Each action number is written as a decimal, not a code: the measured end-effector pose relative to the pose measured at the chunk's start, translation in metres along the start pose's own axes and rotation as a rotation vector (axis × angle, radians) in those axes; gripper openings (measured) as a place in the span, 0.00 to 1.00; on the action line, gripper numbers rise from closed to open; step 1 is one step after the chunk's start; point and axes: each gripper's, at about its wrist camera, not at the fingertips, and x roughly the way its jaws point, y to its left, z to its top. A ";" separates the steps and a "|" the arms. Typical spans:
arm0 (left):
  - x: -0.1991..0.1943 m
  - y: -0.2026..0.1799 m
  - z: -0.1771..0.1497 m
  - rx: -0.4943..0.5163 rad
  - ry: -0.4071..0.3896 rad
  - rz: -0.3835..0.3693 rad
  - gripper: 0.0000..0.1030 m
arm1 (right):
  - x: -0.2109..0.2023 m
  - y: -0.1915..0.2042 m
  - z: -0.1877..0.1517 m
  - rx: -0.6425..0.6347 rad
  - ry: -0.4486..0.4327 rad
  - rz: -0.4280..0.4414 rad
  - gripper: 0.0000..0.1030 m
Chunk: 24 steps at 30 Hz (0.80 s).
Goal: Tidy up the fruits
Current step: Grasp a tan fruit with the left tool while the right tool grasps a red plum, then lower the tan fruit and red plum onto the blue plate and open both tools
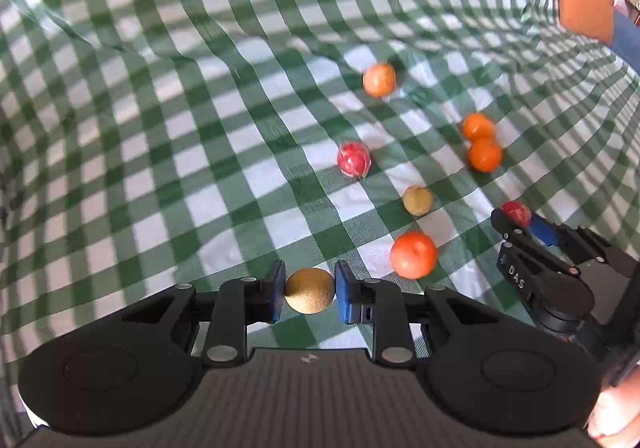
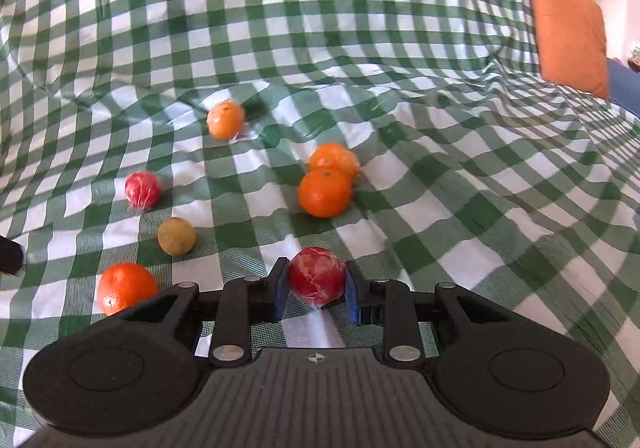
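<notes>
My left gripper is shut on a tan round fruit just above the green checked cloth. My right gripper is shut on a red wrapped fruit; it also shows in the left wrist view at the right. Loose on the cloth lie a second tan fruit, a second red fruit, a near orange, two touching oranges and a far paler orange.
An orange cushion leans at the far right edge of the cloth, with something blue beside it. The cloth is creased and rises at the back. The left gripper's tip shows at the right wrist view's left edge.
</notes>
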 end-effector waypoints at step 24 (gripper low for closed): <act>-0.245 0.082 -0.179 -0.240 0.072 0.238 0.28 | -0.306 0.078 -0.016 -0.267 0.017 0.551 0.29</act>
